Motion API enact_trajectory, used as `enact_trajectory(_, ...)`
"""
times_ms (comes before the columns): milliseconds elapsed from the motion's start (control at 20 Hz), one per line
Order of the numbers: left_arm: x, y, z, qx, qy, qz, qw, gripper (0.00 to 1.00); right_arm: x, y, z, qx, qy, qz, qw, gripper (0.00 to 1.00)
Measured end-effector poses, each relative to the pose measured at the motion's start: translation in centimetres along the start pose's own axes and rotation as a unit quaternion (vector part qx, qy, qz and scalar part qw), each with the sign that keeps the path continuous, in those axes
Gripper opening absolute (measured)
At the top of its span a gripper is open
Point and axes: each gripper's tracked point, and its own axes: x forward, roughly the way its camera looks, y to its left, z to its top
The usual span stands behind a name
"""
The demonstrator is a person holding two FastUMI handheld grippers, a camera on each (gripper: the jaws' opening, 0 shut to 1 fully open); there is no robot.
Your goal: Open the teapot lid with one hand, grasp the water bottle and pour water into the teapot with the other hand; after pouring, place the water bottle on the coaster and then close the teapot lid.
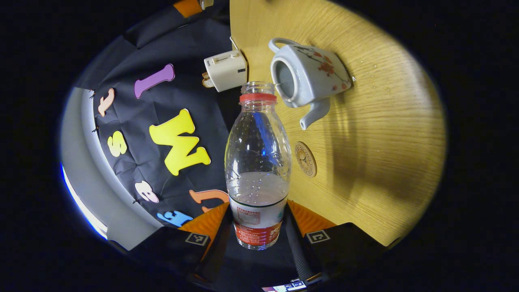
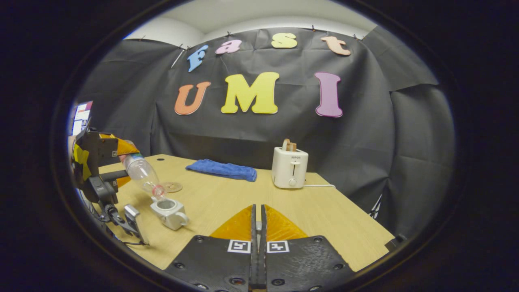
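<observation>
**Bottle tipped over the open teapot**

Here's the left gripper [image 1: 258, 227], and its two fingers are clamped on the lower body of the water bottle [image 1: 258, 162], one on each side of the labelled band. The bottle runs straight out from between them, its uncapped mouth pointing away toward the teapot [image 1: 308, 75]. Water sits in the lower part of the bottle, near the label. The teapot stands on the wooden table [image 1: 385, 142] with its lid off, its round opening just beyond the bottle's mouth, spout toward the coaster [image 1: 305, 159]. That coaster lies flat on the table just beside the bottle's middle, apart from the teapot.

Over to the right gripper view: the left gripper [image 2: 106, 162] shows at the far left edge, holding the water bottle [image 2: 140, 170] tilted neck-down, its mouth right above the opening of the teapot [image 2: 169, 213]. The coaster [image 2: 172, 187] sits just behind the pot. The right gripper [image 2: 258, 227] hangs over the near side of the table [image 2: 324, 219], well apart from the teapot, its fingers pressed together; I can't make out anything between them. Farther back, a blue cloth [image 2: 222, 169] lies folded, and a white toaster [image 2: 289, 167] stands near the wall.
</observation>
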Motion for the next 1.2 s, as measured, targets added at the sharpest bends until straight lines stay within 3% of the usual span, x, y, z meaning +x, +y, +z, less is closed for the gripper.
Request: enact_trajectory(1200, 0.2, 1.8, 0.2, 0.076, 0.001, 0.008, 0.997, 0.72, -0.5, -0.6, 0.2, 0.005, -0.007, -0.003, 1.000, 0.00)
